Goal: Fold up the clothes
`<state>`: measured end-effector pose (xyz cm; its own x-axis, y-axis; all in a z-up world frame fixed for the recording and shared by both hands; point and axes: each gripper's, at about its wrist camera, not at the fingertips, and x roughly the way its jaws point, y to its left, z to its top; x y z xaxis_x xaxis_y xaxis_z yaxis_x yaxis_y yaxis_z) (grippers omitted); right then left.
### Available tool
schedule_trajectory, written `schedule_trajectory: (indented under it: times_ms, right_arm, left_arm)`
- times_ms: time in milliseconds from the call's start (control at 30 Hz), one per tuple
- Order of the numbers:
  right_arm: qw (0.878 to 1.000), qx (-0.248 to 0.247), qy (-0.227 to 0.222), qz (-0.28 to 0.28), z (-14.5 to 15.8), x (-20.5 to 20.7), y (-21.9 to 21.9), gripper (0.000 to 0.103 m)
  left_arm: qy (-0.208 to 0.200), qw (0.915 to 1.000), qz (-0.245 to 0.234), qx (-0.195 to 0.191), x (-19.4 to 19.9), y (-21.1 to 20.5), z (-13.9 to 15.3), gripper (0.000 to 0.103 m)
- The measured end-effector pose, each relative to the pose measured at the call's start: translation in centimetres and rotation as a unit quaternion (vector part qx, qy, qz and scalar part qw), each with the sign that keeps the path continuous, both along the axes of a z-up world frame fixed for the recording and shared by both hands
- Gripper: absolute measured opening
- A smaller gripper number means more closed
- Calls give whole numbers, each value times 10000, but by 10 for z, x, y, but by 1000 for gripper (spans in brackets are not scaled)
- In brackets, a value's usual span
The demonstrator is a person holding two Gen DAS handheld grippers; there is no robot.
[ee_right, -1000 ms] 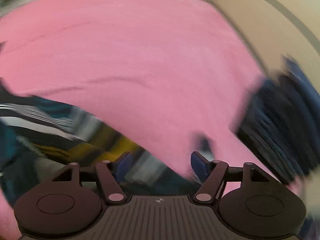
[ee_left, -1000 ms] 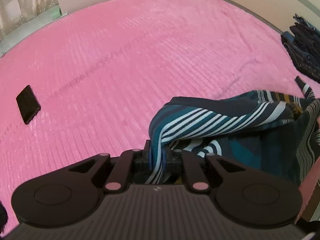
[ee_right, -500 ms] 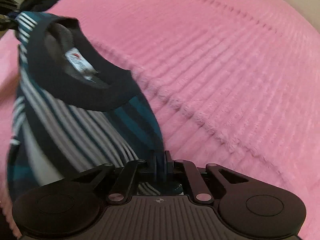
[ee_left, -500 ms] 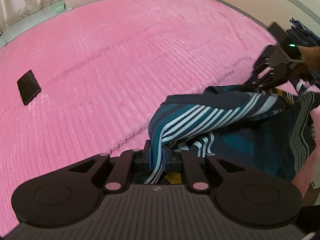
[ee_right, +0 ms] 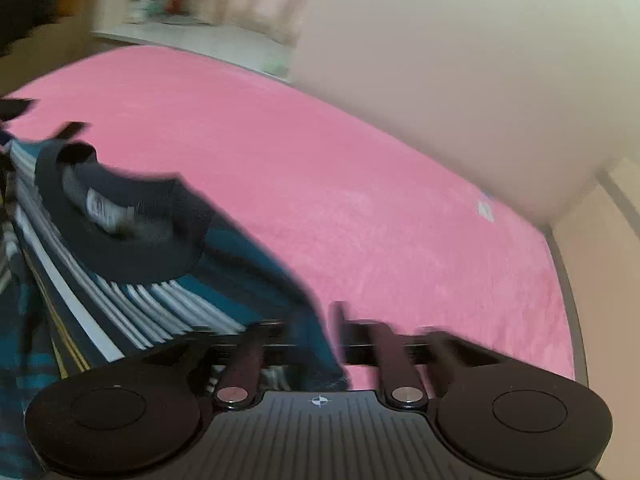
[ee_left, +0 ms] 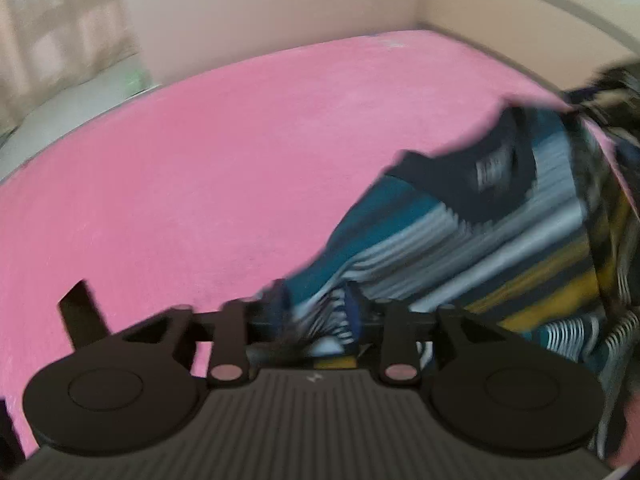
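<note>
A striped shirt (ee_left: 460, 248) in teal, navy, white and yellow hangs blurred above the pink bed cover (ee_left: 240, 160). Its dark collar with a white label (ee_left: 488, 168) faces up. My left gripper (ee_left: 316, 312) has its jaws opening, and a fold of the shirt still lies loosely between the fingers. In the right wrist view the shirt (ee_right: 132, 264) spreads to the left, collar (ee_right: 120, 220) on top. My right gripper (ee_right: 316, 336) is also opening, with the teal shoulder edge between its fingers; the left finger is hidden by cloth.
A dark phone (ee_left: 82, 312) lies on the bed cover at the left. A blurred pile of dark clothes (ee_left: 616, 88) sits at the bed's right edge. Pale walls (ee_right: 440, 60) border the far side, with a curtain (ee_left: 60, 20) at the back left.
Both grippers have swung up and across with the shirt stretched between them. The right one shut on the shirt near the collar. Both pairs of jaws have since parted.
</note>
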<state>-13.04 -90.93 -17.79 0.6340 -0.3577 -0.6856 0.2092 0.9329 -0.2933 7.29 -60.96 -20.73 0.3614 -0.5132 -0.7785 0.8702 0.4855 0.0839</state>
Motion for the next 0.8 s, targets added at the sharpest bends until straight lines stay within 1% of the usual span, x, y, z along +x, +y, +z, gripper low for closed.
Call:
schedule_trajectory:
  times_ms: [33,67,100,133,200,300,333,400,433,467,533,567,600,700,733,800]
  right_arm:
    - [9998,77,-101,-122,-5,-1,-1,74]
    - [9994,260,-169,-150,-8,-7,-1,74]
    - [9985,508,-168,-135,-12,-15,2,74]
    - [9968,784,-142,-61,-17,-26,8,74]
    - [9923,1231,7,128,-26,-56,24,74]
    - [9819,1809,467,309,-47,-94,53,74]
    - [9792,1870,672,409,-58,-104,66,74]
    - [9746,1831,1121,645,-85,-125,90,74]
    - [9725,1829,1269,686,-95,-132,96,74]
    - [9696,1983,1295,608,-105,-139,92,74]
    - [9577,2576,1262,216,-116,-142,78,73]
    - [9539,2726,1257,71,-118,-144,75,46]
    - [9541,2671,1353,49,-119,-143,77,10]
    - [9576,2305,1686,376,-110,-143,108,10]
    - [9572,2252,1766,433,-103,-147,122,10]
    - [9520,2326,1920,533,-93,-159,149,10]
  left_arm:
    - [24,9997,242,-8,4,1,-5,29]
    - [114,9990,422,-29,4,6,-9,29]
    - [213,9981,572,-59,2,13,-12,31]
    - [334,9975,615,-91,-6,22,-16,37]
    - [576,9968,547,-21,-33,42,-30,41]
    - [1050,9936,384,157,-81,71,-54,42]
    - [1196,9920,336,213,-94,75,-59,42]
    - [1421,9889,215,386,-121,84,-73,43]
    - [1532,9870,156,457,-133,88,-80,43]
    - [1636,9853,105,483,-143,91,-85,43]
    - [1782,9826,69,518,-163,96,-95,43]
    - [1815,9820,60,523,-168,99,-96,43]
    - [1817,9819,57,523,-169,101,-95,44]
    - [1738,9835,-32,501,-173,107,-86,44]
    - [1672,9847,-94,485,-174,109,-82,45]
    - [1554,9866,-185,458,-174,111,-75,46]
